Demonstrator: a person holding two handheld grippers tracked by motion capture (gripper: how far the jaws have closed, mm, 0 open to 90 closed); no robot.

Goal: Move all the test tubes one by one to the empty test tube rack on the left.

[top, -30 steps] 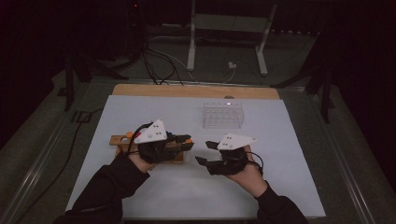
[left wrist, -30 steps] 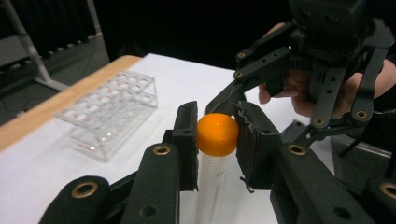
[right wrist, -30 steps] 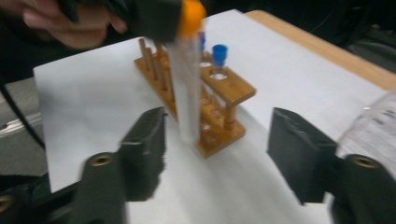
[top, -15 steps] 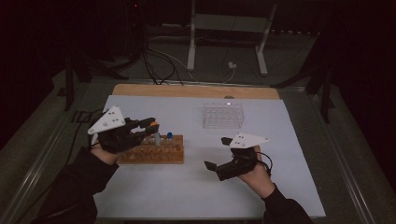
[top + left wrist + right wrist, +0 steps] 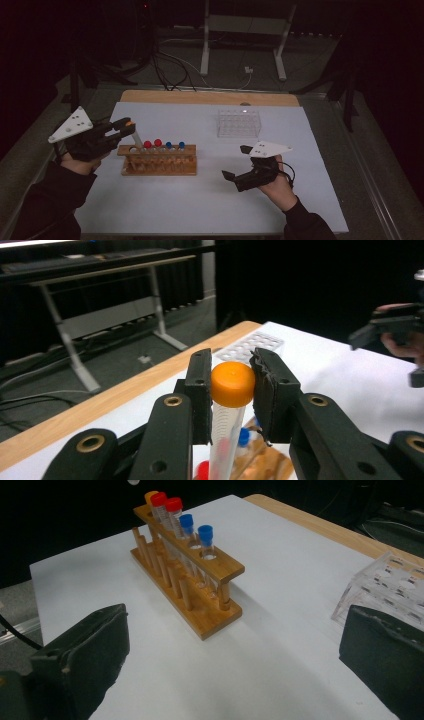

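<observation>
1. We see the left hand-held gripper (image 5: 126, 127) at the left end of the wooden test-tube rack (image 5: 159, 161), its jaws nearly closed on the cap of an orange-capped test tube (image 5: 134, 134)

2. In the left gripper view the orange cap (image 5: 232, 384) sits squeezed between both pads, and the clear tube body hangs below the jaws

3. From the high view we note the tube tilted, cap toward the left hand-held gripper, lower end at the rack's left end; we cannot tell whether its tip is in a hole

4. The rack stands on the white tabletop (image 5: 200, 200) and holds two red-capped tubes (image 5: 152, 144) and two blue-capped tubes (image 5: 174, 146) side by side, upright

5. The right hand-held gripper (image 5: 237, 162) sits well to the right of the rack, low over the tabletop; its jaws have just been opening and now stand wide apart with nothing between them

6. A clear plastic tube rack (image 5: 239, 123) stands farther back on the tabletop, apart from both hand-held grippers

7. We note the right hand-held gripper's black pads (image 5: 90, 650) framing the wooden rack from its end
</observation>
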